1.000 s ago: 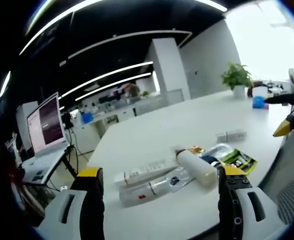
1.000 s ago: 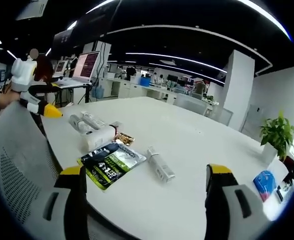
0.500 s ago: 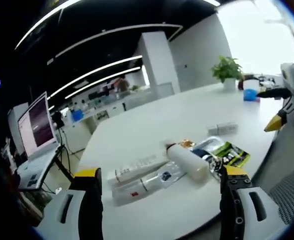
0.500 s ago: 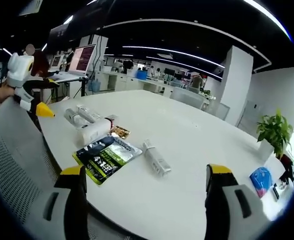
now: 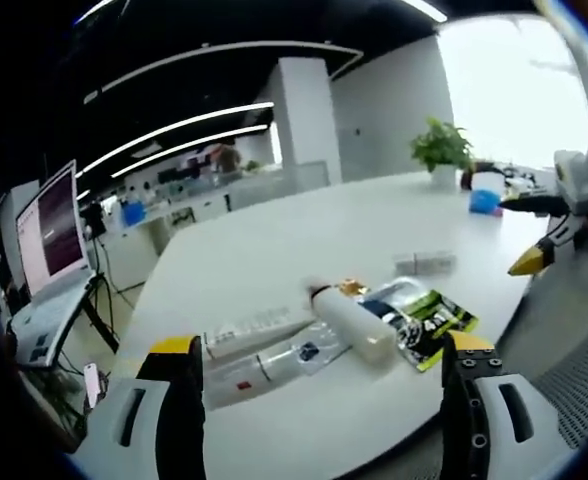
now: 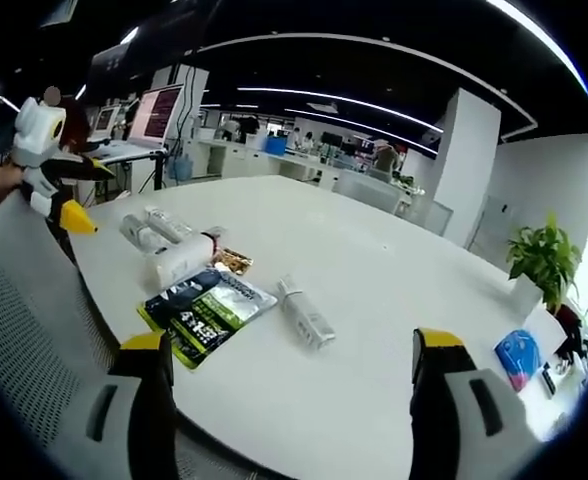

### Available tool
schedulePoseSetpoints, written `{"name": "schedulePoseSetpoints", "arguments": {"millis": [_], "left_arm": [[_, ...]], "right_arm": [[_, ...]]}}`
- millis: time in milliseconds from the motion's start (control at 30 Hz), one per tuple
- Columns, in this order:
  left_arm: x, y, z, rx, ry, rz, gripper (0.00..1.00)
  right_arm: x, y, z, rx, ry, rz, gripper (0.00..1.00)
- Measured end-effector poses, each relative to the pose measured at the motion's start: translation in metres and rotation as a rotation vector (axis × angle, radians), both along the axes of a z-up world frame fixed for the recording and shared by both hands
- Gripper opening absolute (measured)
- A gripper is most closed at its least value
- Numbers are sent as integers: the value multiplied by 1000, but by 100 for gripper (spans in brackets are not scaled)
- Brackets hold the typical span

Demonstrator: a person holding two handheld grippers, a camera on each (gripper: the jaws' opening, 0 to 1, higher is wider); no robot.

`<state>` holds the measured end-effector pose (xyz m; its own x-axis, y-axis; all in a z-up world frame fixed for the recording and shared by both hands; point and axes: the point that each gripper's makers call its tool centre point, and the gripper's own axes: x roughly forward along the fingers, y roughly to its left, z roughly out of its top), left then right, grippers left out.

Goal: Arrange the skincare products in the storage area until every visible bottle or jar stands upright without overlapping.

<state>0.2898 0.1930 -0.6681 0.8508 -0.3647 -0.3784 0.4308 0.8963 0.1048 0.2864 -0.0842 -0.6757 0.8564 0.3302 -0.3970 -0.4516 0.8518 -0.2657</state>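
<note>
Several skincare items lie flat on the white table [image 5: 274, 250]. In the left gripper view a white bottle [image 5: 352, 320] lies beside a clear tube [image 5: 259, 370], a long white tube [image 5: 249, 330], a dark green sachet [image 5: 429, 312], a small gold packet [image 5: 351, 288] and a small white tube [image 5: 422, 263]. My left gripper [image 5: 324, 410] hangs open in front of them, holding nothing. In the right gripper view the sachet [image 6: 204, 308], white bottle [image 6: 182, 263], small tube [image 6: 304, 313] and two tubes [image 6: 154, 228] lie ahead. My right gripper [image 6: 289, 410] is open and empty. The other gripper [image 6: 49, 165] shows at left.
A mesh chair back [image 6: 24, 360] stands at the table's near edge. A potted plant [image 6: 544, 265] and a blue object [image 6: 519, 360] sit at the far right end. A laptop [image 5: 44, 260] stands on a side stand. The right gripper [image 5: 564, 215] enters the left gripper view.
Both cameras have drifted slightly, so the items slide a little in each view. The products lie as before. Both grippers stay open.
</note>
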Motion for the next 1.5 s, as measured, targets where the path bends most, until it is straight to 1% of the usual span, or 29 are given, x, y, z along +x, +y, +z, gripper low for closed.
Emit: {"name": "schedulePoseSetpoints", "arguments": {"millis": [67,133,167,267,400,600,700,733,767,867,1067,1133,1200,1233,1300,1333,1367,1467,1500], "left_arm": [[1,0,-3,14,5,-15,97],[3,1,-8,45,-1,-30,96],[4,1,-8,46,-2,-33,95],[4,0,-5,1,-4,-25,96],[4,1,-9,21,3,-32,96],[5,2,-9,10,-7,-34,94],[4,1,-9,21,-9,-42,94],[4,2,-8,24,-15,-41,94],[4,1,-8,26,-18,-43,94],[4,2,-7,23,-15,-35,94],[3,0,-8,35,-16,-49,94],[3,0,-6,37,-25,-47,94],[3,1,-6,37,-25,-45,95],[3,1,-6,38,-24,-44,95],[3,1,-6,42,-25,-47,95],[3,1,-7,46,-22,-46,95],[3,1,-7,47,-20,-48,95],[3,-1,-7,47,-22,-57,95],[3,-1,-7,48,-21,-57,95]], "right_arm": [[1,-1,-1,3,5,-3,100],[0,-1,-3,-2,10,-7,100],[0,-2,-2,-4,8,-8,100],[0,-1,0,1,-4,-8,100],[2,-3,-4,-16,14,-21,100],[1,-2,-5,-13,24,-19,100],[0,-2,-6,-15,34,-17,100],[0,-2,-7,-10,32,-17,100],[-1,-1,-8,-9,44,-17,100],[0,-1,-7,-13,38,-13,100],[-3,2,-7,10,49,4,100],[-6,4,-11,17,90,21,100],[-6,6,-10,15,105,41,99],[-7,10,-10,42,128,57,99],[-4,11,-6,60,140,62,99],[-3,12,-5,56,141,68,99],[-3,14,-4,38,155,85,99],[-6,20,-2,-15,216,145,99],[-7,22,-3,-19,241,157,99]]}}
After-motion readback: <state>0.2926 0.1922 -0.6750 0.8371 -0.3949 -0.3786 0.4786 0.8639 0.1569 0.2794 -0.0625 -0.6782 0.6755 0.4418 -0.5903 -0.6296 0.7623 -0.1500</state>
